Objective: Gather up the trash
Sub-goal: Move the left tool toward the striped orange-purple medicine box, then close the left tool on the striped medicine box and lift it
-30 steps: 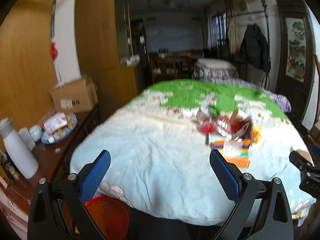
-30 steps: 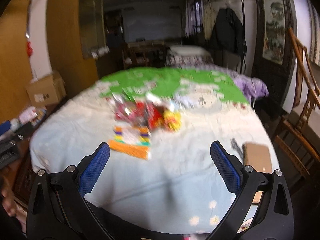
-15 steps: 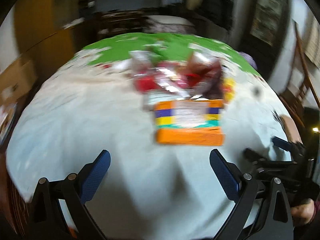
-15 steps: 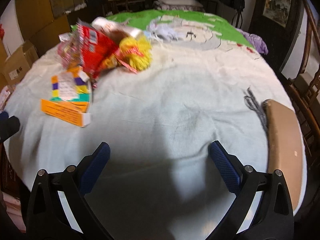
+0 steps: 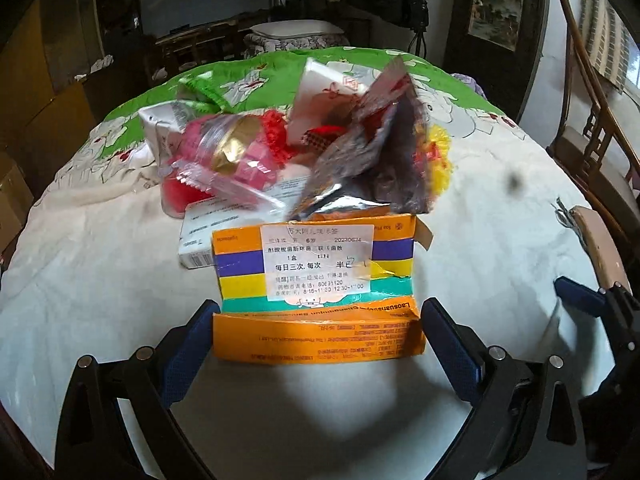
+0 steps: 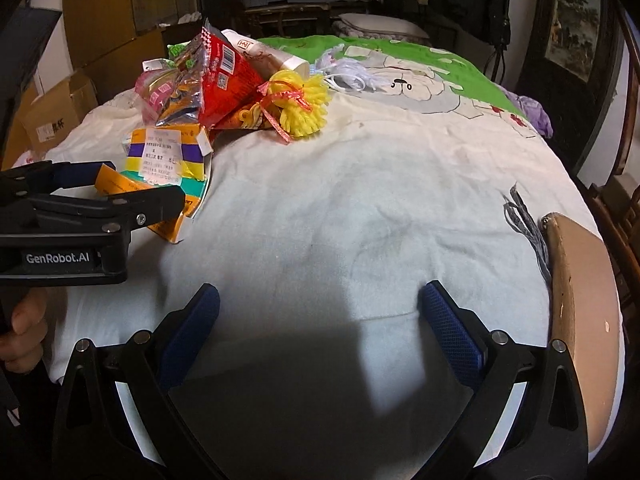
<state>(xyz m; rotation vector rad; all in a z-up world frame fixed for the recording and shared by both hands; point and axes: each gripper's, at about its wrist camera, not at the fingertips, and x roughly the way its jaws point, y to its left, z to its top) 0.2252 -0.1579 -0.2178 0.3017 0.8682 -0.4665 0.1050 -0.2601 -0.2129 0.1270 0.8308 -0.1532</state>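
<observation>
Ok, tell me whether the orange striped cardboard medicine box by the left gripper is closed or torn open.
Torn open. The orange striped cardboard medicine box lies flattened on the bedspread, edges ragged, a flap sticking out. The left gripper straddles its near edge, jaws open.

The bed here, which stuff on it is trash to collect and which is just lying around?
Trash for the job:
- orange striped medicine box, between the open left gripper fingers
- white carton
- red snack bag
- clear pink wrapper
- yellow pompom

Just lying about:
- quilt
- cardboard box
- wooden chair
- open right gripper, idle
</observation>
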